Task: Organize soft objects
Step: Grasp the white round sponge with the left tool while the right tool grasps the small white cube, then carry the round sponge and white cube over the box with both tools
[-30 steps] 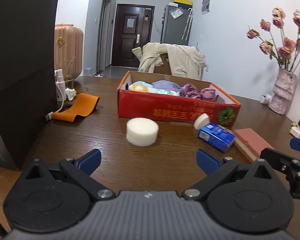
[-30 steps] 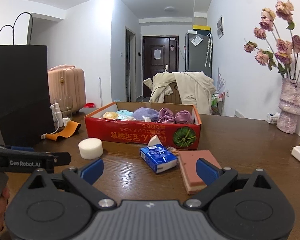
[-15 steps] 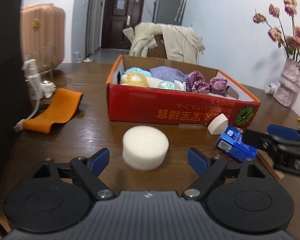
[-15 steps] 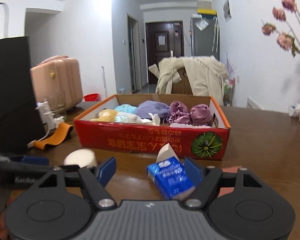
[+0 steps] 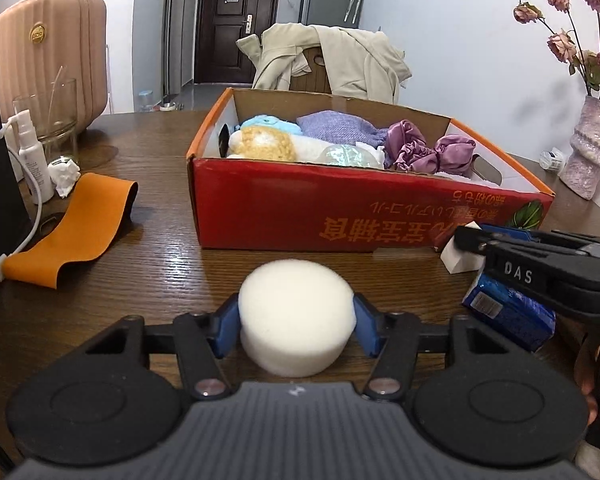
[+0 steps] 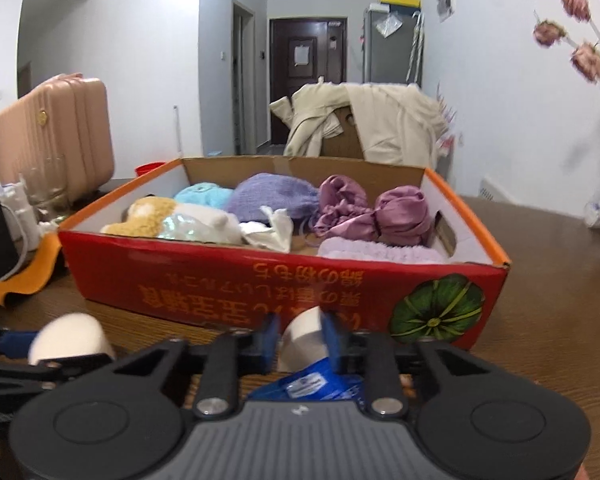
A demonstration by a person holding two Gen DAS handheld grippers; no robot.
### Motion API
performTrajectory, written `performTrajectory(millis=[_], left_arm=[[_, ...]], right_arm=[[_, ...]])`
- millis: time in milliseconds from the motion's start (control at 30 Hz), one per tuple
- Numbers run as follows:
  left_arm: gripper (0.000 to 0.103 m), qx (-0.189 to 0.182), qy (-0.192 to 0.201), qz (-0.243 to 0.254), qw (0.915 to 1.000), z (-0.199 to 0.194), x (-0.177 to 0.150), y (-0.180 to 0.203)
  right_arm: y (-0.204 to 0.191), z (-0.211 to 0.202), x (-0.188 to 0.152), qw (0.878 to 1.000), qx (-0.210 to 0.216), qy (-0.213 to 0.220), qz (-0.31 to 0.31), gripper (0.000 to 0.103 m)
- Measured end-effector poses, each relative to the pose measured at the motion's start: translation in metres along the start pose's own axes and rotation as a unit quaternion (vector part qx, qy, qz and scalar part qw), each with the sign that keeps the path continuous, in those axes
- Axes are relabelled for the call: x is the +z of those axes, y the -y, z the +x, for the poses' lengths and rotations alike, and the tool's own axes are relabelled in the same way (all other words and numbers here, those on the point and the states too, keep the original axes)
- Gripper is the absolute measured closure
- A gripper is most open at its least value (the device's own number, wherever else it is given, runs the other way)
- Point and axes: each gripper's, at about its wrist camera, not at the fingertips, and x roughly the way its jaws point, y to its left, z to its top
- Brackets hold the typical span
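My left gripper is shut on a round white sponge that rests on the wooden table. My right gripper is shut on a small white wedge sponge, above a blue tissue pack. The wedge sponge and the right gripper also show in the left wrist view. Just beyond both stands a red cardboard box holding plush toys, purple cloths and other soft items. The round sponge shows at the left of the right wrist view.
An orange band, a white spray bottle, a glass and a cable lie at the left. A black bag stands at the far left. A vase with dried flowers stands at the right.
Both grippers moved forward toward the box and closed: the left around the round sponge, the right around the wedge sponge.
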Motion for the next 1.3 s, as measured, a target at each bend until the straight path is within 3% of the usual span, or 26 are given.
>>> performTrajectory(millis=[400, 867, 1067, 1300], left_arm=[[0.046, -0.005, 0.014, 0.003, 0.9999, -0.009, 0.002, 0.002], [0.046, -0.033, 0.07, 0.027, 0.9966, -0.077, 0.018, 0.036], [0.046, -0.04, 0.096, 0.047, 0.9934, -0.095, 0.042, 0.054], [0.046, -0.058, 0.091, 0.049, 0.993, -0.069, 0.093, 0.066]], right_arm=[[0.007, -0.008, 0.004, 1.0, 0.012, 0.013, 0.011, 0.092], [0.006, -0.096, 0.025, 0.996, 0.048, 0.074, 0.016, 0.092], [0.016, -0.122, 0.048, 0.992, 0.076, 0.097, 0.023, 0.092], [0.035, -0.094, 0.089, 0.991, 0.095, 0.084, 0.033, 0.092]])
